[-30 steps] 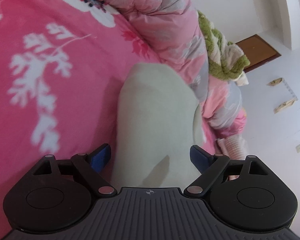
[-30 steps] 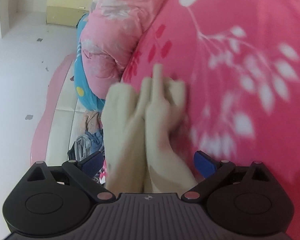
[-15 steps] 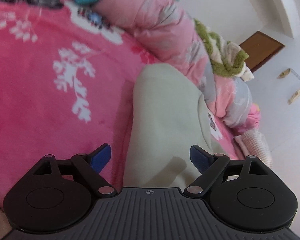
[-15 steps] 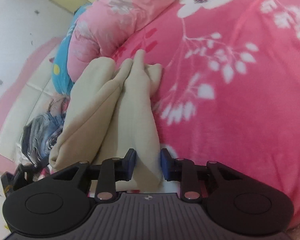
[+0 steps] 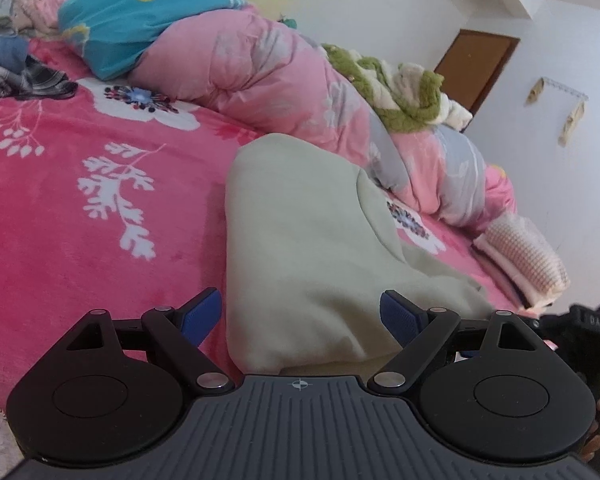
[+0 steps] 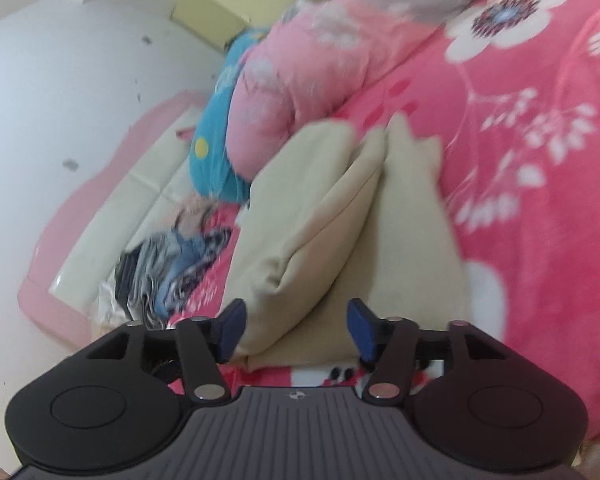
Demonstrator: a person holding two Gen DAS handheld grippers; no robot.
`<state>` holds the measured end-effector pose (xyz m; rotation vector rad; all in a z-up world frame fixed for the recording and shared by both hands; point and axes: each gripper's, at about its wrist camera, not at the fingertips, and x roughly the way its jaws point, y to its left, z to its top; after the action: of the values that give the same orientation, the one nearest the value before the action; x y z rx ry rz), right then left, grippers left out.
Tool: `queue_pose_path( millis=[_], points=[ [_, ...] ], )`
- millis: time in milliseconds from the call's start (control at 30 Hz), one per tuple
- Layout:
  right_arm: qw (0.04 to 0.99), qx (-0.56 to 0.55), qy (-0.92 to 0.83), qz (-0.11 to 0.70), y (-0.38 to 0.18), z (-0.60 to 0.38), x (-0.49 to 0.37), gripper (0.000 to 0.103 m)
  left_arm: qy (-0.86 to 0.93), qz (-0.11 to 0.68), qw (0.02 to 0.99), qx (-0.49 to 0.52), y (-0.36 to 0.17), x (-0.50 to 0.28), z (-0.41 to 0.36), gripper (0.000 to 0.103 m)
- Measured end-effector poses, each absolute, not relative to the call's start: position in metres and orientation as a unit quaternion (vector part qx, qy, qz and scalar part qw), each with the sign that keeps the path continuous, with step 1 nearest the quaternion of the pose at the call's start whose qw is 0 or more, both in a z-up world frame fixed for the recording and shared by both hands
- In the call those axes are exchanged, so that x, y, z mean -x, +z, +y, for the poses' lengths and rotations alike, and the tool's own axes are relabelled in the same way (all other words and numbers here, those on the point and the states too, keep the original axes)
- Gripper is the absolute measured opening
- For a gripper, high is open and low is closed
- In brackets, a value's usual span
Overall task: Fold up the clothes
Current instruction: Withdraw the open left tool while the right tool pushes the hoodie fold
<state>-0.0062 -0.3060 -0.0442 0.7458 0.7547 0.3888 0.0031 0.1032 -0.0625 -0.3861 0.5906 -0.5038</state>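
A pale cream garment (image 5: pixel 300 240) lies folded on the pink flowered bedspread (image 5: pixel 80 200). In the left wrist view my left gripper (image 5: pixel 300 312) is open, its blue pads standing on either side of the garment's near end without gripping it. In the right wrist view the same garment (image 6: pixel 320 220) shows as layered folds running away from the camera. My right gripper (image 6: pixel 298 326) is open too, and the near edge of the cloth sits between its spread pads.
A rolled pink quilt (image 5: pixel 260 72) and a blue pillow (image 5: pixel 140 20) line the far side of the bed. Green-and-white fleece (image 5: pixel 400 88) lies on the quilt. A pile of dark clothes (image 6: pixel 168 268) lies by the headboard. A knitted peach item (image 5: pixel 520 252) lies at the right.
My right gripper was shut on the cream garment half a second ago and has let go and opened. Both cameras have pulled back and tilted up; the left gripper stayed open.
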Motion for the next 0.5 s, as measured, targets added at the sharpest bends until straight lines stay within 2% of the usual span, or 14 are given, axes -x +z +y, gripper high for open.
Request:
queue_pose_path(
  millis=[267, 333, 367, 433, 500],
  points=[
    [0.839, -0.346, 0.201, 0.369, -0.049, -0.271, -0.024, 0.064, -0.276, 0.265, 0.916, 0.122, -0.064, 0.016, 0.095, 0.087],
    [0.834, -0.352, 0.208, 0.37, -0.051, -0.269, -0.031, 0.053, -0.272, 0.253, 0.925, 0.084, -0.066, 0.022, 0.086, 0.087],
    [0.833, -0.353, 0.208, 0.371, -0.051, -0.267, -0.033, 0.051, -0.269, 0.247, 0.929, 0.064, -0.066, 0.025, 0.081, 0.087],
    [0.837, -0.346, 0.207, 0.369, -0.047, -0.262, -0.036, 0.037, -0.253, 0.24, 0.936, 0.04, -0.068, 0.028, 0.074, 0.086],
    [0.847, -0.339, 0.209, 0.354, -0.039, -0.26, -0.034, 0.027, -0.238, 0.233, 0.942, 0.027, -0.071, 0.029, 0.069, 0.085]
  ],
)
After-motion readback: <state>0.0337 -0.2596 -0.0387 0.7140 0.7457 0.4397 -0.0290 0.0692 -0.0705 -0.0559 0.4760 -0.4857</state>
